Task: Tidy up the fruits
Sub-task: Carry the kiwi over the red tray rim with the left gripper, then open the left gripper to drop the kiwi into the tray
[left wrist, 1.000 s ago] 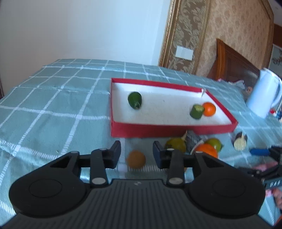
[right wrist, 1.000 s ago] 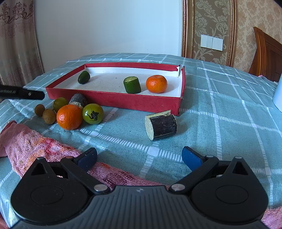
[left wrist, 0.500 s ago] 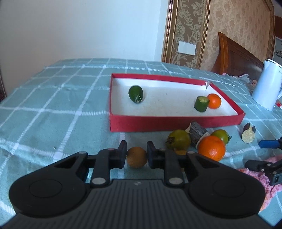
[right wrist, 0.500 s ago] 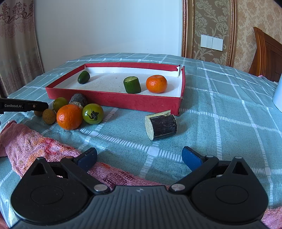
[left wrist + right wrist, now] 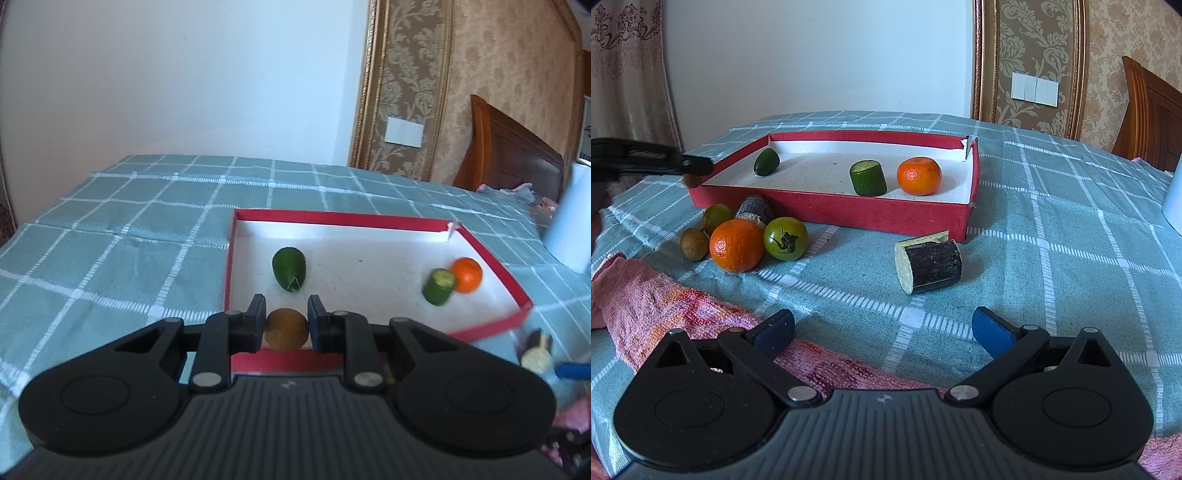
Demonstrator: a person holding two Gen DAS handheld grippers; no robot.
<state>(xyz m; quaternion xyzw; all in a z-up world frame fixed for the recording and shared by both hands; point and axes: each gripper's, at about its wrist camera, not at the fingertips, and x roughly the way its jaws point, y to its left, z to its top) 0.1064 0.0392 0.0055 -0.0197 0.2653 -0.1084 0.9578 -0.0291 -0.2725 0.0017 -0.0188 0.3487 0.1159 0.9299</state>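
Red card walls ring the shallow tray point(image 5: 491, 258), whose near wall runs just under the left gripper point(image 5: 286, 319); its fingers point(image 5: 257, 314) are clamped on a small brown round fruit point(image 5: 286, 329), held above that near wall at the tray's left corner. Being round, this fruit shows no long axis. Inside, the white floor is bare through the middle: a dark green fruit point(image 5: 289, 268) lies at about 12 o'clock from the held fruit, its long axis running toward the camera, while a cut cucumber piece point(image 5: 438, 286) and an orange point(image 5: 467, 274) sit touching at 2 o'clock near the right wall. From the right wrist view, the right gripper point(image 5: 882, 330) stands spread wide with nothing between its blue pads, hovering over a pink towel point(image 5: 665, 299) on the checked teal cloth point(image 5: 1052, 229). Ahead at 12 o'clock a dark-skinned cut cane piece point(image 5: 929, 262) lies on its side, cut face toward 9 o'clock, just outside the tray's front wall. At 10 o'clock a second orange point(image 5: 737, 244), a green tomato point(image 5: 785, 238), another brown fruit point(image 5: 694, 243), a yellow-green fruit point(image 5: 717, 217) and a second cane piece point(image 5: 755, 208) cluster against that wall.
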